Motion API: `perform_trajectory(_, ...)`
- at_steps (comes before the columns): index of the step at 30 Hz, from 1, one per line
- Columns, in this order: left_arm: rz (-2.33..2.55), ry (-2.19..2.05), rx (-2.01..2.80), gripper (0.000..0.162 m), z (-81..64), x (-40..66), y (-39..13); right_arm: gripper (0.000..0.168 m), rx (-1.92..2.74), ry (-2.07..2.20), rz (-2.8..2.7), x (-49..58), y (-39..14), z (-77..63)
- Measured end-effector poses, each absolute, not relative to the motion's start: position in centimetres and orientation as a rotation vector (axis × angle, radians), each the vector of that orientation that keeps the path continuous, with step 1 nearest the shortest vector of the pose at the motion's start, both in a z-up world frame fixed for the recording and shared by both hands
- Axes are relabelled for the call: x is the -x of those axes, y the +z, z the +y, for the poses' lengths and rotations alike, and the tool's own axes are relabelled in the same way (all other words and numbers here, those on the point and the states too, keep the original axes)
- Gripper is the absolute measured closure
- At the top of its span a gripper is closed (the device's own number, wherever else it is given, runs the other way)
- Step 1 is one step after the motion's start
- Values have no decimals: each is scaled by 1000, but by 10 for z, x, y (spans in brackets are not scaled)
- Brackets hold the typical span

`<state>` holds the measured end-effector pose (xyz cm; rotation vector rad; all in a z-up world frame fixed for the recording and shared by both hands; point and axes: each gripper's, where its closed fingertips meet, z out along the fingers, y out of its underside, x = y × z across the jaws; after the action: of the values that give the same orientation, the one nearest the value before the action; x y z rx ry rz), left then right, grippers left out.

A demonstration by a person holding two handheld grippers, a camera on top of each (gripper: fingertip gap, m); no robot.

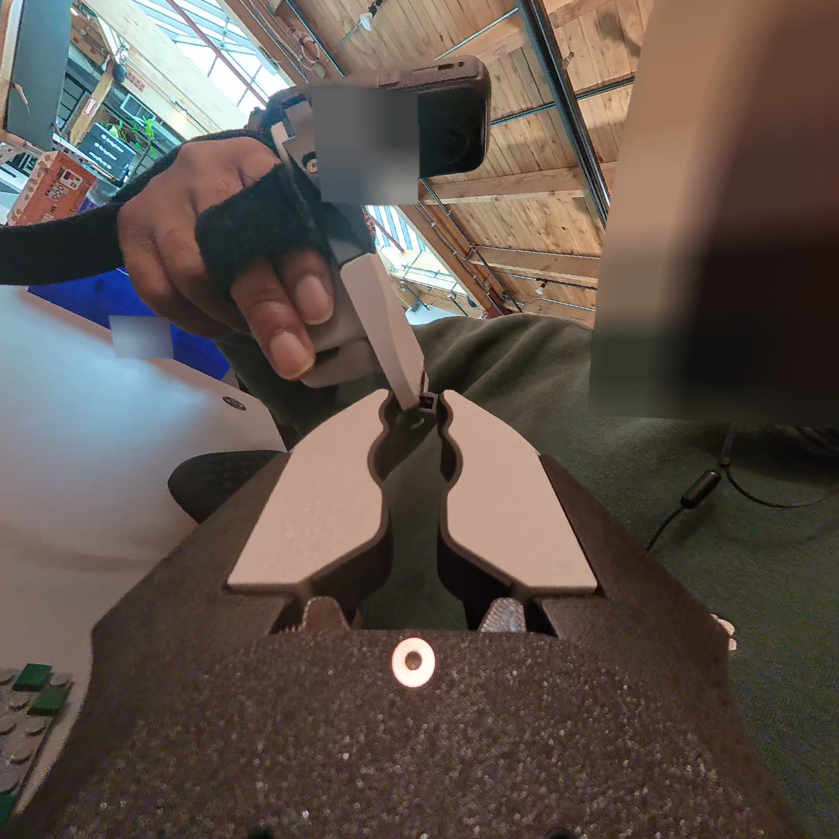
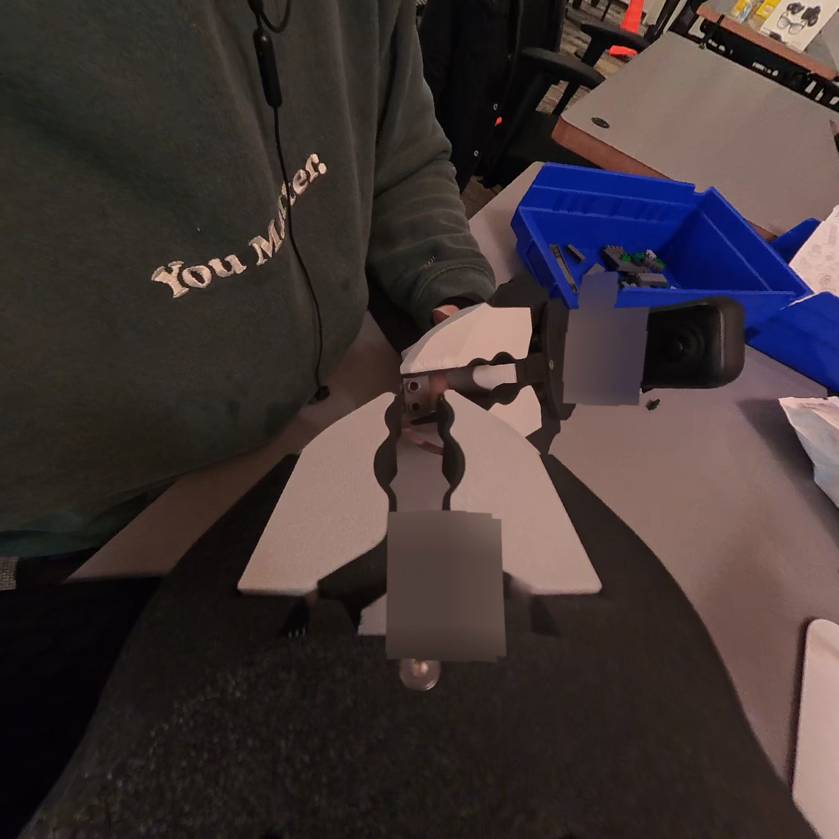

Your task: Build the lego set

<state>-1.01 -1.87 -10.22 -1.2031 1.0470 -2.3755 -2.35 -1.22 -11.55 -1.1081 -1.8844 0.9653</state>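
Progress: early, we judged | left hand-held gripper [image 1: 415, 411] and right hand-held gripper [image 2: 420, 408] both apparently pinching one small grey lego piece [image 2: 415, 396] mid-air | remaining bricks [image 2: 635, 268] in blue bin [image 2: 708, 236] on desk [image 2: 658, 499]

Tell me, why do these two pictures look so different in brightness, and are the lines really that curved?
Left wrist view: it tilts up toward bright skylights, so the white table glares and washes out. Right wrist view: dimmer and even, the blue bin fairly sharp, the near black body soft. Both views: a wide-angle lens bends straight edges, such as the ceiling beams.
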Motion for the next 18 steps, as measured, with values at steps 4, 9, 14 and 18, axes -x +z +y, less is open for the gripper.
perform_trajectory(4, 1042, -2378, 1211, 145, -18, 10, -103, 156, 1118, 950, -1885, 22, -116, -12)
perform_trajectory(9, 1006, -2355, 1227, 145, -11, 9, -104, 157, 1179, 946, -1834, 22, -116, -7)
perform_trajectory(14, 1000, -1989, 1292, 139, 13, 3, -112, 157, 1380, 973, -1607, 14, -119, 14)
perform_trajectory(18, 991, -1604, 1318, 139, 38, 2, -118, 157, 1609, 1125, -1230, 2, -119, 38)
